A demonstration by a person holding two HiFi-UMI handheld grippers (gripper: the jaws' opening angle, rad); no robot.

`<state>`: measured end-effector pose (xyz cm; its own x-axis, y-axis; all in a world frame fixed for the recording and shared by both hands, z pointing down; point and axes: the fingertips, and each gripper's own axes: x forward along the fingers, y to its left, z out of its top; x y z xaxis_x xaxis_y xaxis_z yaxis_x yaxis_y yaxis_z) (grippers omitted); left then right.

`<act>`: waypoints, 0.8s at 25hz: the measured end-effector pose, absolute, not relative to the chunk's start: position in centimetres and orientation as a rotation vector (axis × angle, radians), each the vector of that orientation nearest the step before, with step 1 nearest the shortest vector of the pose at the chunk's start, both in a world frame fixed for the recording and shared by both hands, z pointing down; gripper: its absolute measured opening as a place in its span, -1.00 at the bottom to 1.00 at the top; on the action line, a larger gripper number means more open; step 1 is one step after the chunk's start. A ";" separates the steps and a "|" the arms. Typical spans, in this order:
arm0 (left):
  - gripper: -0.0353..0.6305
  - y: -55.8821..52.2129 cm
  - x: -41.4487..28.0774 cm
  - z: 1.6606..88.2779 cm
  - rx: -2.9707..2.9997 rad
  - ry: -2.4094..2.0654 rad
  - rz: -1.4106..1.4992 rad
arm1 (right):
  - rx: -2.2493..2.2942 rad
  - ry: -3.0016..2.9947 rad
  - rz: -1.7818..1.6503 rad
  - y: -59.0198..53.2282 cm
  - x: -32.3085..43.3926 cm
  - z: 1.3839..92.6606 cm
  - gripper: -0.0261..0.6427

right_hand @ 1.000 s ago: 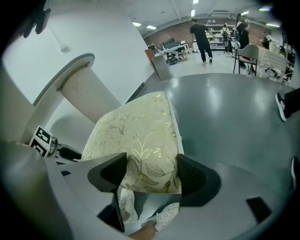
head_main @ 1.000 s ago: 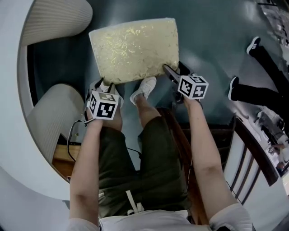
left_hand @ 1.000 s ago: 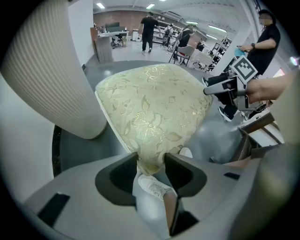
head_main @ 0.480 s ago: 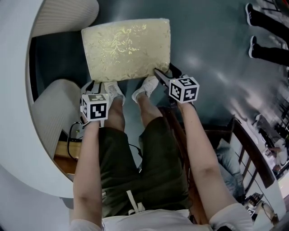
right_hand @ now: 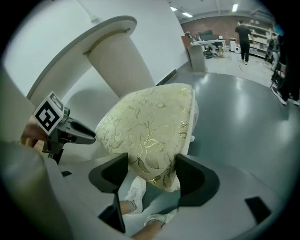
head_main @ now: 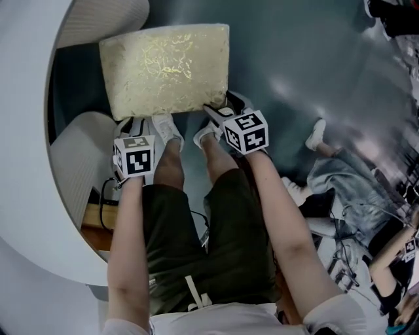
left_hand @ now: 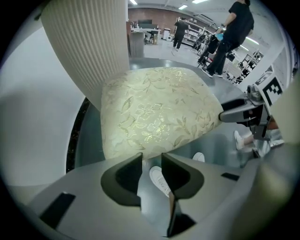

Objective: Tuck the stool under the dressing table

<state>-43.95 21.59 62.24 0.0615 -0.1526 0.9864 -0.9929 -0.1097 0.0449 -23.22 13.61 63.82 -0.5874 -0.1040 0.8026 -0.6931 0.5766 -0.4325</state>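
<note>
Stool (head_main: 163,69): a rectangular seat with a cream leaf-patterned cushion, standing on the grey floor (head_main: 294,59). The long axis is seen running left to right, with the right end turned slightly to the far side. The left short edge is set in the opening between the two ribbed pedestals (head_main: 98,19) of the dressing table (head_main: 26,170). A dark strip of floor is seen between that edge and the white rim.

Right tool (head_main: 219,110): clamped with the jaws wide on the cushion's near right corner. The corner is seen filling the gap from pad to pad.

Left tool (head_main: 134,131): pointed down just beside the near left corner. The jaws have just been closing and a narrow gap is left. Nothing is gripped; only floor and a white shoe (head_main: 167,127) are seen through it.

Room: open floor is noted far and right of the stool. The near long edge is crowded by the person's shoes and legs. Each pedestal lies near a left corner.
</note>
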 end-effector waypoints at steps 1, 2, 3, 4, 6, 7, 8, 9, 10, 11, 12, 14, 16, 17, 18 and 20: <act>-0.52 21.5 -43.5 63.4 1.429 -1.236 1.157 | 0.626 -2.048 0.968 13.7 -23.2 64.8 0.03; -0.52 21.6 -43.2 64.3 1.426 -1.239 1.150 | 0.625 -2.045 0.960 13.9 -23.1 65.6 0.03; -0.52 21.7 -43.1 65.0 1.421 -1.242 1.145 | 0.632 -2.044 0.959 14.0 -22.9 66.3 0.03; -0.52 21.8 -42.9 65.4 1.418 -1.242 1.141 | 0.641 -2.043 0.961 14.2 -22.7 66.7 0.03; -0.52 22.0 -42.7 65.7 1.413 -1.242 1.138 | 0.645 -2.045 0.963 14.2 -22.4 67.2 0.04; -0.52 22.0 -42.7 65.7 1.412 -1.244 1.139 | 0.641 -2.046 0.973 14.2 -22.4 67.2 0.04; -0.52 22.0 -42.8 65.6 1.410 -1.247 1.139 | 0.639 -2.047 0.998 14.1 -22.3 67.1 0.05; -0.51 22.0 -43.0 65.4 1.406 -1.250 1.138 | 0.648 -2.048 1.041 13.9 -22.2 67.0 0.06; -0.50 21.9 -43.1 65.3 1.402 -1.253 1.134 | 0.670 -2.049 1.096 13.5 -21.9 66.9 0.03; -0.49 21.9 -43.2 65.2 1.398 -1.254 1.131 | 0.706 -2.051 1.148 12.8 -21.5 66.8 0.00; -0.48 21.8 -43.3 65.2 1.396 -1.256 1.130 | 0.748 -2.053 1.186 12.1 -20.9 66.7 0.00; -0.45 21.7 -43.6 65.1 1.392 -1.266 1.131 | 0.819 -2.058 1.233 10.3 -20.2 66.6 0.02; -0.41 21.5 -44.3 65.0 1.382 -1.293 1.131 | 0.860 -2.072 1.279 8.6 -20.2 66.6 0.05; -0.39 21.4 -44.8 65.0 1.375 -1.308 1.130 | 0.873 -2.084 1.301 7.8 -20.4 66.5 0.06; -0.35 21.4 -45.3 64.9 1.365 -1.322 1.128 | 0.883 -2.096 1.318 7.0 -20.8 66.4 0.09; -0.28 21.2 -46.3 64.9 1.348 -1.339 1.128 | 0.885 -2.120 1.329 5.6 -21.8 66.0 0.13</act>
<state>-46.31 21.21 64.93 -0.0020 -0.1804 0.9836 -0.9999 -0.0098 -0.0039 -21.77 5.60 66.02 -0.6743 -0.2671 0.6885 -0.7361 0.3182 -0.5974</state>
